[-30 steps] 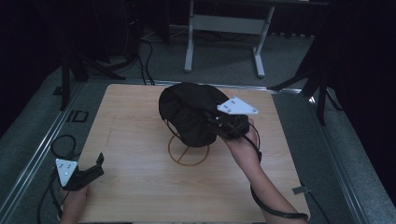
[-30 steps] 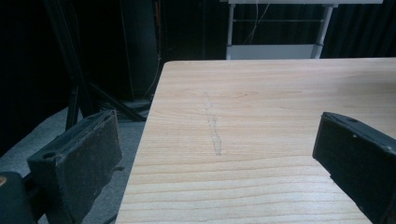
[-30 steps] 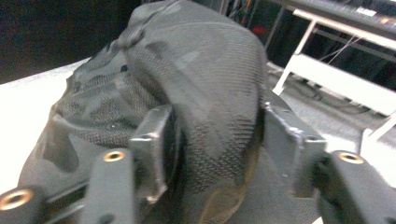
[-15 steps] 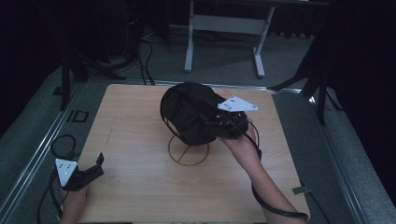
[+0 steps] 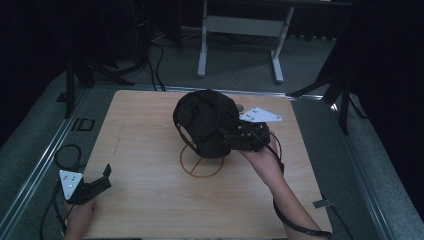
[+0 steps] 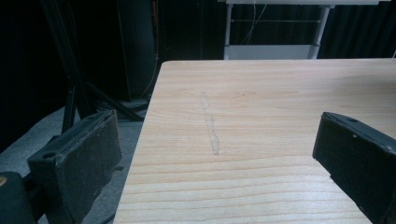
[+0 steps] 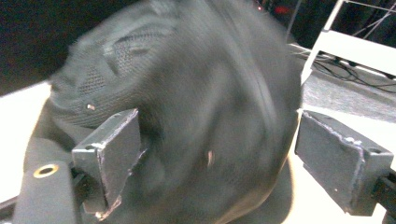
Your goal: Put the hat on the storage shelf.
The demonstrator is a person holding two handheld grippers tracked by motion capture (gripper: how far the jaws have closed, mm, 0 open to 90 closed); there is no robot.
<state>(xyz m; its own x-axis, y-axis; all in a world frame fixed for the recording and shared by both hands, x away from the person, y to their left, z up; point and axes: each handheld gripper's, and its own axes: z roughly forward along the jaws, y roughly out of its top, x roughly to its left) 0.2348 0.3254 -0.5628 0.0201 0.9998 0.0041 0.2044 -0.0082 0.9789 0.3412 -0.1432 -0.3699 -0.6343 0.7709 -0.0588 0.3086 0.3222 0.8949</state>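
Black cap (image 5: 205,122) looking like matt cloth with mesh panels, though blurring, table (image 5: 150,150) showing pale, smooth wood grain, gripper pads (image 7: 112,149) appearing rough, worn, matt black

The right hand-held gripper (image 5: 231,136) has just been opening its jaws, which now stand wide on either side of the black cap (image 5: 204,122).

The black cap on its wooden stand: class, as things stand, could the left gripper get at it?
Probably yes. The left gripper sits at the table's near left corner with open, empty jaws, and bare wood lies between it and the black cap. The right gripper crowds only the cap's right side.
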